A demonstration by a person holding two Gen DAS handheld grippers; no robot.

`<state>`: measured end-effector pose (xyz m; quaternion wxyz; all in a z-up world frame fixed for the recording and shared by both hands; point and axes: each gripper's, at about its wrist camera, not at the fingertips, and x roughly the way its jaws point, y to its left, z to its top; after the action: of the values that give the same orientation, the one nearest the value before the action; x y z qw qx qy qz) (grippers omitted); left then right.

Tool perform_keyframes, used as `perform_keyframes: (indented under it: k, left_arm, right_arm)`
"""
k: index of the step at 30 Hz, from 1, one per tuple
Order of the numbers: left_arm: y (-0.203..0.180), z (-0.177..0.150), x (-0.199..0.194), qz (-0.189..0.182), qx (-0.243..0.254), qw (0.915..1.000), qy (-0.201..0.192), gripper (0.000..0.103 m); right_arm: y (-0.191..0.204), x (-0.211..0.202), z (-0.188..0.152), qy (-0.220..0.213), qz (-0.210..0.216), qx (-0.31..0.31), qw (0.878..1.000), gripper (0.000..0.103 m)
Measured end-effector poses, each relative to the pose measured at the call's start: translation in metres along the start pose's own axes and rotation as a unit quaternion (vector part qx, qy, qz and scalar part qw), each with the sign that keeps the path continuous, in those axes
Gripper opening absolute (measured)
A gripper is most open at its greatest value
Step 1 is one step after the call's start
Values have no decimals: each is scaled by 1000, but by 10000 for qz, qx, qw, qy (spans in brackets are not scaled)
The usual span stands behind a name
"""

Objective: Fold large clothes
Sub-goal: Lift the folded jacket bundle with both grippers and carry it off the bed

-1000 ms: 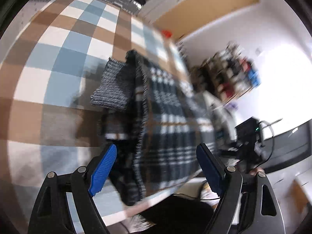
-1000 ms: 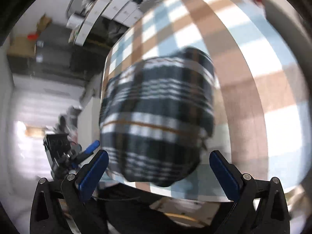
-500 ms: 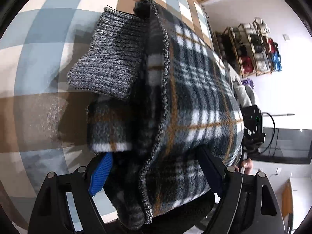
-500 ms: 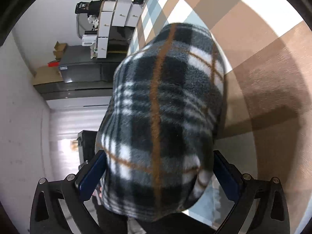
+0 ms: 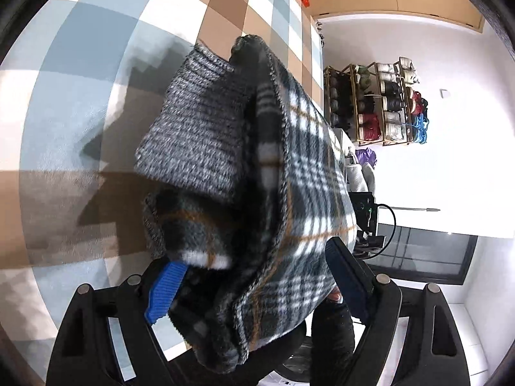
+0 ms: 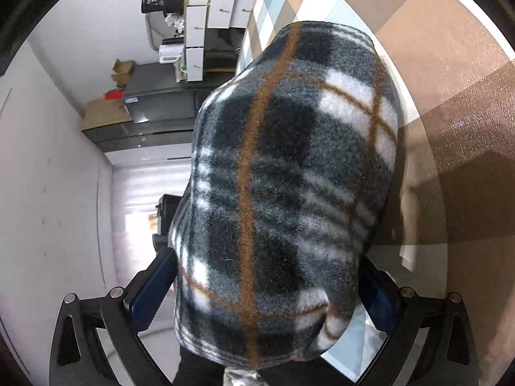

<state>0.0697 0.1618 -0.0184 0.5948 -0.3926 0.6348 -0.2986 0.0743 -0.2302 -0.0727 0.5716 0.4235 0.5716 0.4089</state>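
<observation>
A folded plaid fleece garment (image 5: 309,167) in dark grey, white and tan lies on the checked blue, brown and white cloth (image 5: 80,80). Its grey knit cuff (image 5: 193,135) sticks out to the left. My left gripper (image 5: 251,257) stands wide, with the near end of the bundle between its blue pads (image 5: 164,289). In the right wrist view the same garment (image 6: 289,160) fills the middle. My right gripper (image 6: 265,257) straddles it, jaws wide. The fleece hides most of both its fingers. I see no squeeze in the fabric at either gripper.
The checked cloth (image 6: 450,64) ends close by the garment's near end. A shoe rack (image 5: 379,109) stands against the white wall beyond it. White drawers (image 6: 199,32), a dark cabinet (image 6: 154,103) and cardboard boxes (image 6: 103,115) stand on the other side. A person's dark trousers (image 5: 331,331) show below.
Both grippers have closed in on the garment and sunk lower. It now reaches in between their jaws. The jaws look as wide as before.
</observation>
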Motion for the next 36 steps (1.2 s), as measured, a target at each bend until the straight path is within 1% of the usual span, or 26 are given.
perform_keyframes:
  k: [3, 4, 7, 11, 13, 15, 17, 21, 23, 25, 28, 31, 33, 35, 36]
  left_arm:
    - [0, 3, 19, 353, -19, 9991, 228, 82]
    - [-3, 9, 28, 382, -12, 9989, 280, 83]
    - [-1, 10, 34, 330, -23, 9987, 397, 83]
    - [2, 8, 38, 288, -5, 9985, 470, 83]
    - [1, 7, 43, 263, 42, 9985, 477, 83]
    - [5, 8, 40, 190, 94, 9987, 468, 85]
    - [7, 8, 33, 144, 186, 9989, 416, 85]
    - [-2, 7, 28, 98, 431, 9981, 432, 85]
    - [-18, 4, 28, 166, 723, 9962, 450, 85]
    - [-29, 2, 28, 197, 839, 9952, 461, 85]
    - [-46, 0, 22, 101, 973, 9942, 436, 85]
    - [-52, -4, 18, 24, 1114, 9928, 435, 85]
    - [-52, -5, 22, 132, 1154, 9923, 427, 85]
    - [-40, -3, 30, 288, 980, 9935, 499, 85]
    - [-31, -2, 34, 431, 902, 9936, 529, 85]
  right_arm:
    - [-3, -1, 5, -18, -90, -25, 10000, 103]
    - [1, 2, 9, -35, -140, -70, 9999, 103]
    - [14, 7, 10, -106, -345, -299, 9989, 103]
    - [18, 16, 15, 134, -449, -380, 9982, 103]
    - [23, 24, 19, 266, -453, -394, 9978, 103]
    - [23, 31, 23, 373, -431, -422, 9975, 103]
    - [24, 35, 23, 382, -381, -496, 9973, 103]
    - [34, 33, 12, 121, -375, -854, 9956, 103]
    - [44, 30, 4, -52, -335, -1098, 9934, 103]
    - [53, 29, -1, -144, -261, -1261, 9916, 103]
    - [61, 22, -6, -275, -139, -1307, 9909, 103]
    - [67, 13, -11, -379, 0, -1321, 9905, 103]
    - [67, 10, -15, -393, -30, -1298, 9908, 103]
    - [58, 7, -19, -454, -131, -1168, 9920, 103]
    - [57, 11, -19, -440, -199, -1102, 9927, 103]
